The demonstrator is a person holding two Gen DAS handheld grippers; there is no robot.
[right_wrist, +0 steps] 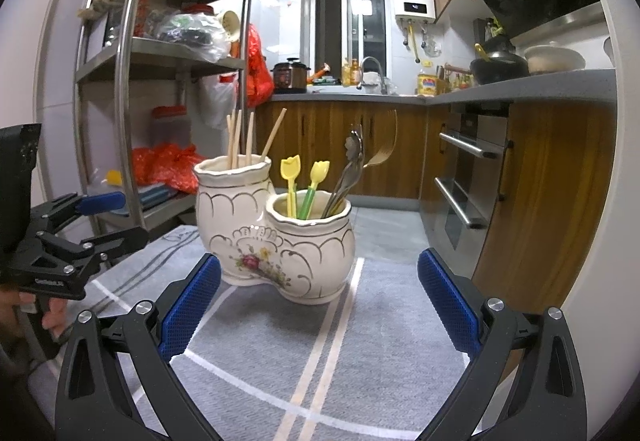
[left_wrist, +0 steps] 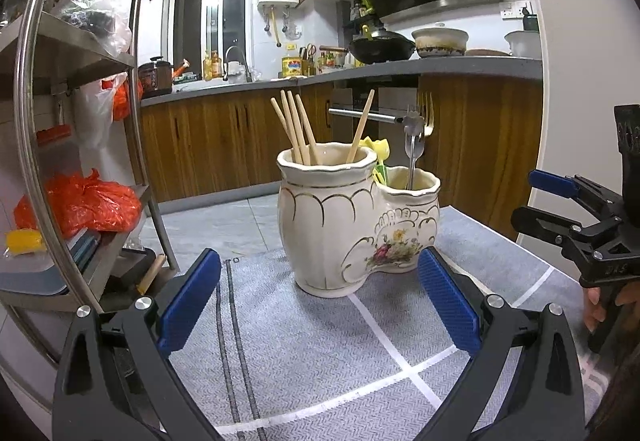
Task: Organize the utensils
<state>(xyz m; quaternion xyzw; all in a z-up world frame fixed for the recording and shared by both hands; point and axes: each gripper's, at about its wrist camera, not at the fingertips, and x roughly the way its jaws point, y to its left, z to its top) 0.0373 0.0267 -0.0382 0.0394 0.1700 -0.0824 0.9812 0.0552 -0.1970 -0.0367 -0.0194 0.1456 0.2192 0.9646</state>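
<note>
A cream ceramic double-pot holder [left_wrist: 340, 225] [right_wrist: 280, 241] with gold trim and a flower print stands on the grey cloth. Its taller pot holds several wooden chopsticks [left_wrist: 298, 129] [right_wrist: 240, 137]. Its lower pot holds two yellow-green plastic picks [right_wrist: 306, 185], metal utensils [right_wrist: 350, 169] and a fork [left_wrist: 416, 137]. My left gripper [left_wrist: 320, 301] is open, nearer than the holder, with nothing between its blue pads. My right gripper [right_wrist: 320, 301] is open too and empty, facing the lower pot. Each gripper shows at the edge of the other's view: the right gripper [left_wrist: 560, 209], the left gripper [right_wrist: 104, 217].
The grey cloth [left_wrist: 320, 353] with white lines covers the table. A steel shelf rack [right_wrist: 132, 81] with orange bags stands left. Wooden cabinets [left_wrist: 224, 145], an oven [right_wrist: 468, 177] and a counter with pots lie behind. A hand [left_wrist: 596, 305] grips the right tool's handle.
</note>
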